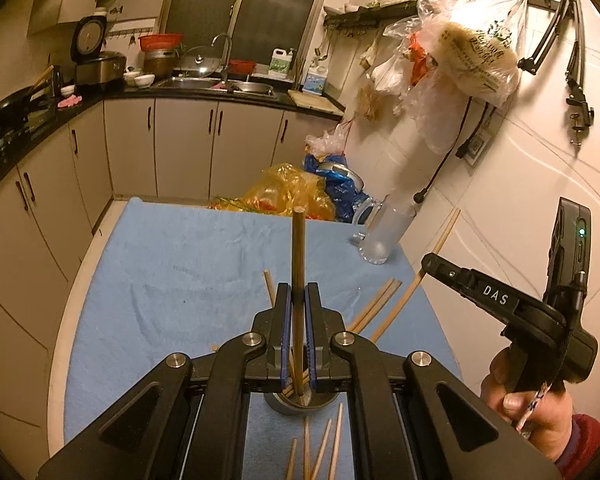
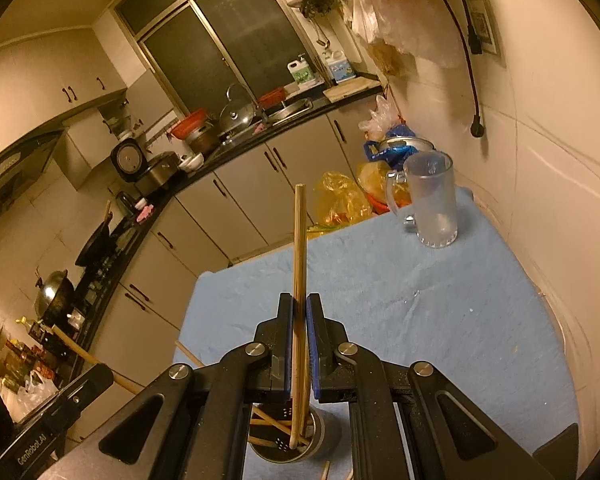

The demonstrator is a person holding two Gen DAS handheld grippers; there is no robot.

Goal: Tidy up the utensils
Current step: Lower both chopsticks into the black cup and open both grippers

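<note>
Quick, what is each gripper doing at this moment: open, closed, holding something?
Left gripper: closed on one chopstick above the metal holder.
Right gripper: closed on a chopstick pair.

right claw (image 2: 299,322) clamping chopstick (image 2: 299,264), above metal holder (image 2: 320,430)

Chopsticks (image 1: 298,280): pale matt wood. Holder cup (image 2: 300,446): brushed metal, perforated wall. Table cover (image 1: 180,272): blue napped cloth. Mug (image 2: 434,200): frosted glass. Gripper pads (image 1: 286,320): blue ridged, on black matt plastic.
</note>
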